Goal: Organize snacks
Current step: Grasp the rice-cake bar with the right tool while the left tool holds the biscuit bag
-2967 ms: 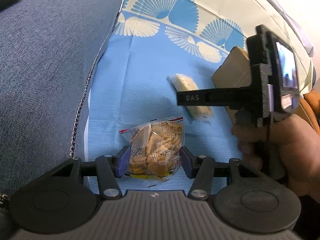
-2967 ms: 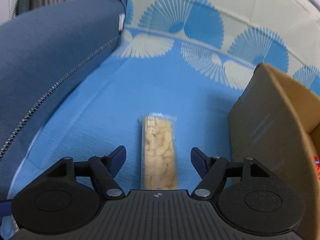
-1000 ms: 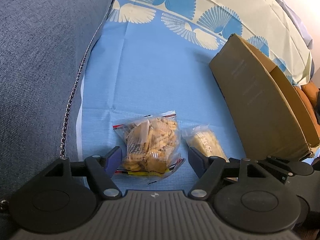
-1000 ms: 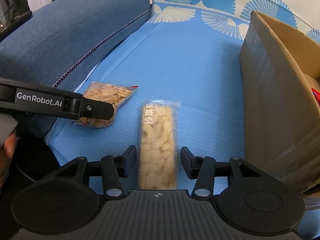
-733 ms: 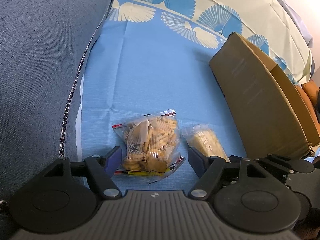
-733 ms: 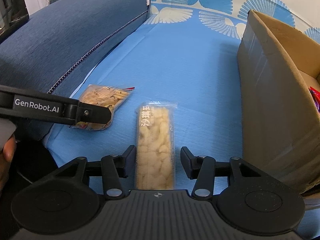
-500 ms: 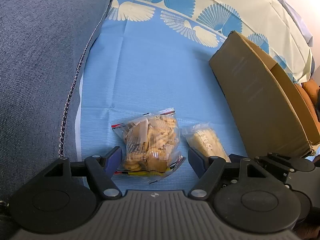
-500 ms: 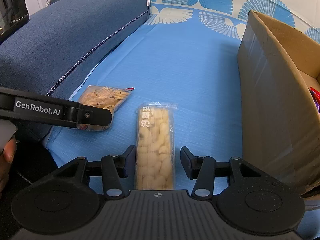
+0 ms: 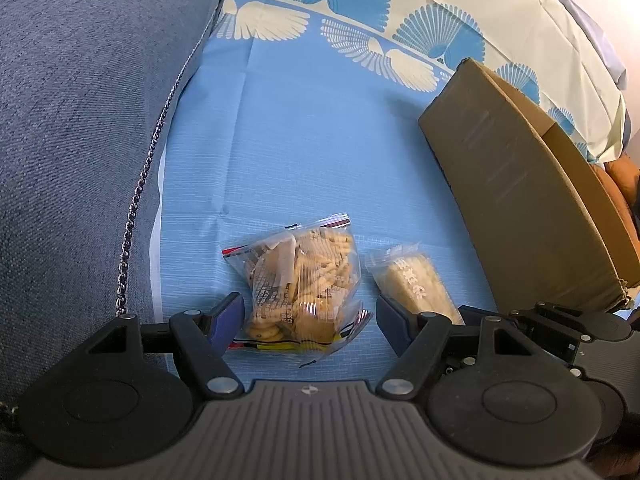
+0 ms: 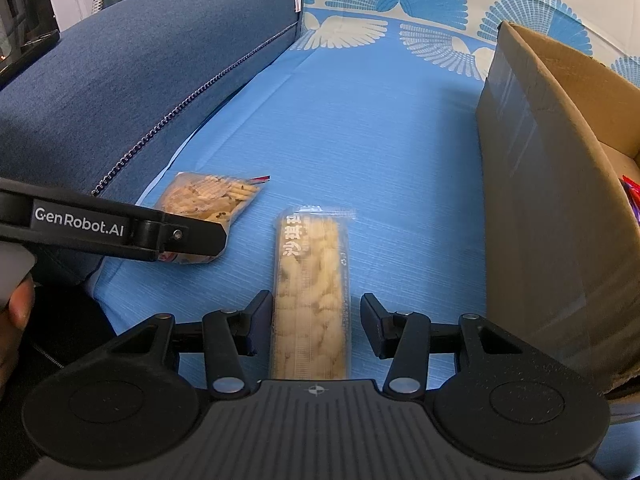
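A clear zip bag of small biscuits (image 9: 304,280) lies on the blue cloth (image 9: 300,140). My left gripper (image 9: 308,314) is open and straddles the bag's near end, with a small gap at each pad. Just to the bag's right lies a long clear pack of pale puffed snack (image 10: 310,280). My right gripper (image 10: 314,316) is open around the pack's near half: the left pad is close against it and the right pad stands clear. The right wrist view also shows the biscuit bag (image 10: 204,196), partly behind a left gripper finger (image 10: 192,236).
An open cardboard box (image 10: 540,184) stands to the right of both packs, with something red inside at its edge. A dark blue sofa cushion (image 9: 80,120) with a zip borders the cloth on the left. A hand (image 10: 16,304) shows at the left edge.
Since three seconds ago the left jaws have widened off the biscuit bag, and the long pack now lies right beside it. Over the last second nothing has visibly moved.
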`<state>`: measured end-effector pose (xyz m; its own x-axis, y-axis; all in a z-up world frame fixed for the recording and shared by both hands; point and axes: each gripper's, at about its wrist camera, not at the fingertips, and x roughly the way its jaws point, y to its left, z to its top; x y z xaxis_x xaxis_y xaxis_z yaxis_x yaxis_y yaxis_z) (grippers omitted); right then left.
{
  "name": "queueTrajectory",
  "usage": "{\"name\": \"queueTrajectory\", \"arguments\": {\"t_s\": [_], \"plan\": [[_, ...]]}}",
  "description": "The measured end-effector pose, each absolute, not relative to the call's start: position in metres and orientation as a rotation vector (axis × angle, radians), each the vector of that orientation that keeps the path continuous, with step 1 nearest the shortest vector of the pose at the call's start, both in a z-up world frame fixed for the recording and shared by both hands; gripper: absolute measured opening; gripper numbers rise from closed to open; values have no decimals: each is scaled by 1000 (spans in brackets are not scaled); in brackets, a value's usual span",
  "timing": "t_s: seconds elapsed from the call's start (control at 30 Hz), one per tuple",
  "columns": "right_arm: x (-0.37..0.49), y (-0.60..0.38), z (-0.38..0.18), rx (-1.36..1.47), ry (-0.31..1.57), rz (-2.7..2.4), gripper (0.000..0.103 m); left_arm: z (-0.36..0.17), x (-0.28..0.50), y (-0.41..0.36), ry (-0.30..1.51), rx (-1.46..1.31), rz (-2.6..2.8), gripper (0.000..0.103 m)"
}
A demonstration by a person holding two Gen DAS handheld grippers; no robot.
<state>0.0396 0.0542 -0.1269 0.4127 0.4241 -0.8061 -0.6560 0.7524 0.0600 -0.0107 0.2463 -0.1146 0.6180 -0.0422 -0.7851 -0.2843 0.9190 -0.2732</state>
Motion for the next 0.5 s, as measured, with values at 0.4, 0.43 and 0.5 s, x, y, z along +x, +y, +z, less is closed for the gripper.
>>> {"name": "queueTrajectory", "arguments": {"t_s": [0.4, 0.43, 0.5], "plan": [[33, 52, -117, -307, 840, 725, 38, -109, -17, 233, 853, -314, 169, 57], [33, 51, -115, -304, 831, 726, 38, -108, -18, 232, 852, -307, 171, 56], [33, 49, -111, -295, 818, 730, 38, -107, -18, 231, 852, -293, 177, 56]]}}
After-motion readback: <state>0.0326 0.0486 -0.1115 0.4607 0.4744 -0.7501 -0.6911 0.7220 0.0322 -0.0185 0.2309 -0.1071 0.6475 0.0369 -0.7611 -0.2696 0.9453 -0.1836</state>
